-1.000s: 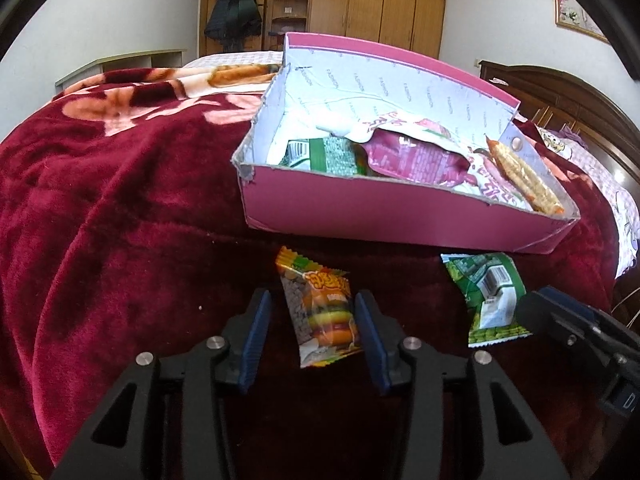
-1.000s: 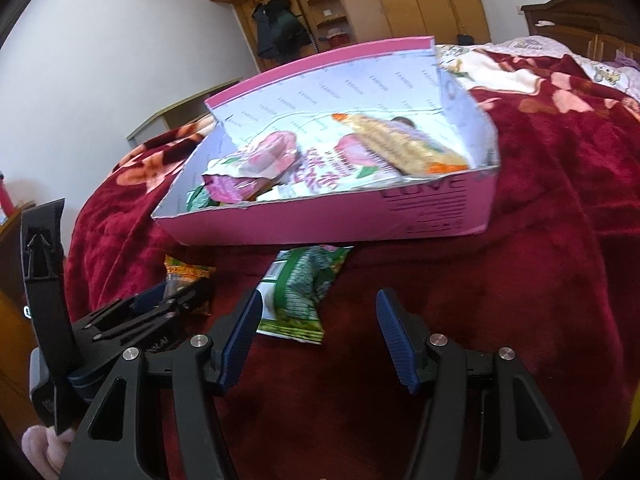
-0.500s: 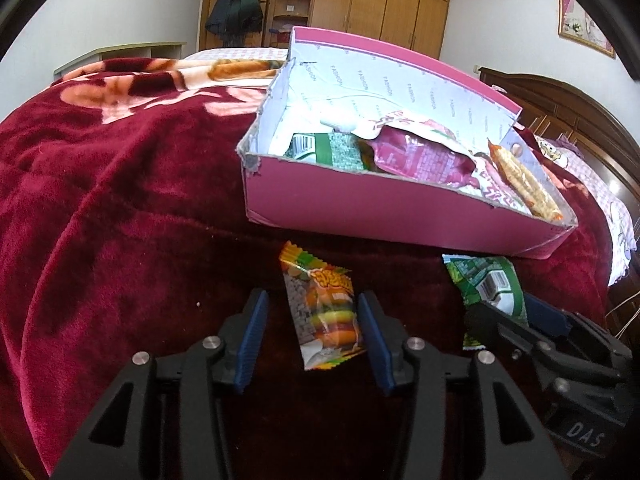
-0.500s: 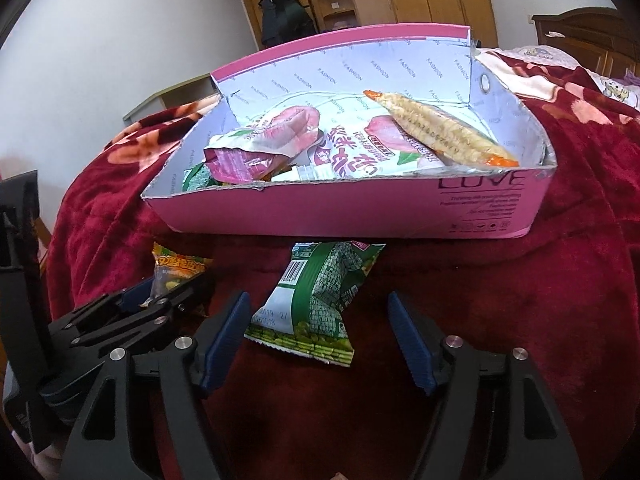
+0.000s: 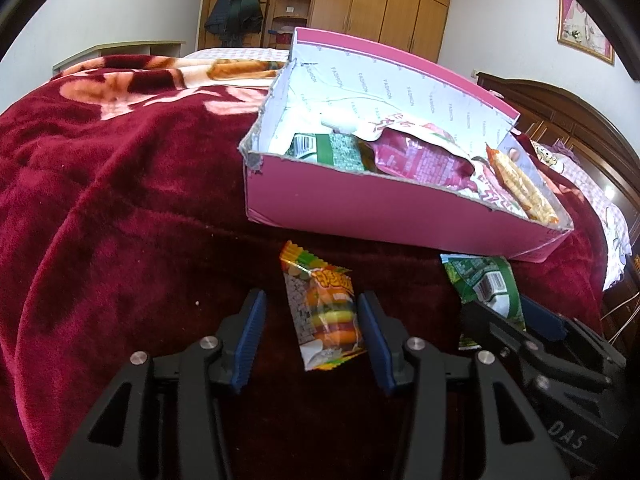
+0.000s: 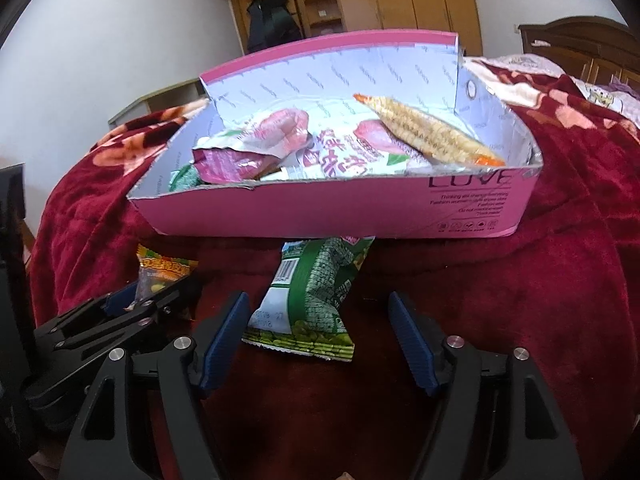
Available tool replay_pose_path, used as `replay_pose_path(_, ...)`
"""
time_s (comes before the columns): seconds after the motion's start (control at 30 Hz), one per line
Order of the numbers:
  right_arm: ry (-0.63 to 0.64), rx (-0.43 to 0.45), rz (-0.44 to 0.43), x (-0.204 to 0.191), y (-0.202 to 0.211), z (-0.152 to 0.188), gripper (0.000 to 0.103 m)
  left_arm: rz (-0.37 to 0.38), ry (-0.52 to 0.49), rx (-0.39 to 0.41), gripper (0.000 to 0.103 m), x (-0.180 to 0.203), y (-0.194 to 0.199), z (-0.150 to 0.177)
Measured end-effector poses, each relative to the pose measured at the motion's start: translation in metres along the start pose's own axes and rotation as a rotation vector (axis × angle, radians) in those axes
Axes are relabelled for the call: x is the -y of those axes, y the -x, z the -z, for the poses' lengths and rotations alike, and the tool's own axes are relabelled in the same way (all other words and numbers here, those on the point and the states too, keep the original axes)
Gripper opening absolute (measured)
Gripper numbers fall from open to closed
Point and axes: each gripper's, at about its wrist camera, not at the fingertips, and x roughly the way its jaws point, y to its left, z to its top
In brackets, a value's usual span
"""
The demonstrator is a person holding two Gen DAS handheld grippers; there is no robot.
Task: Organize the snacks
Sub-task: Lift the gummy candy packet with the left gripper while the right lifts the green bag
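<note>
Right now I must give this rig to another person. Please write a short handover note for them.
Left hand-held gripper: open around the burger candy packet on the red blanket; not gripped.
Right hand-held gripper: jaws have just been opening; open around the green pea packet, not gripped.
Done: several snacks, including the long corn stick, lie in the pink box.
Left: close on both packets and put them in the box.

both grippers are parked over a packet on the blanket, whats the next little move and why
Probably close both. The left gripper straddles the burger-candy packet, and the right gripper, whose jaws have just been opening, straddles the green packet. Neither set of pads presses yet. Both packets lie on the blanket just in front of the pink box.
</note>
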Motion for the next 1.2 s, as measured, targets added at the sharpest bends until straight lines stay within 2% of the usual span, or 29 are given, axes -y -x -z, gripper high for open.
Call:
replay_pose_path(0.33, 0.001, -0.021, 0.012, -0.003, -0.008, -0.002, 0.071, -0.001, -0.001, -0.002, 0.05, 0.0, 0.0, 0.0)
replay_pose_path(0.43, -0.004, -0.016, 0.024, -0.002, -0.007, -0.001, 0.066, -0.004, -0.004, -0.002, 0.05, 0.0, 0.0, 0.0)
replay_pose_path(0.67, -0.031, -0.006, 0.034, 0.003, -0.003, 0.0, 0.045, -0.002, -0.005, 0.002, 0.05, 0.001, 0.0, 0.0)
replay_pose_path(0.87, -0.05, 0.001, 0.018, 0.006, 0.003, 0.001, 0.043, 0.001, -0.003, 0.004, 0.049, 0.0, 0.001, 0.0)
replay_pose_path(1.1, -0.071, 0.011, -0.008, 0.014, 0.011, 0.003, 0.043, 0.004, 0.012, 0.006, 0.036, -0.001, 0.005, 0.0)
replay_pose_path(1.2, -0.074, 0.013, -0.015, 0.016, 0.014, 0.005, 0.043, 0.005, 0.017, 0.007, 0.035, -0.001, 0.007, 0.0)
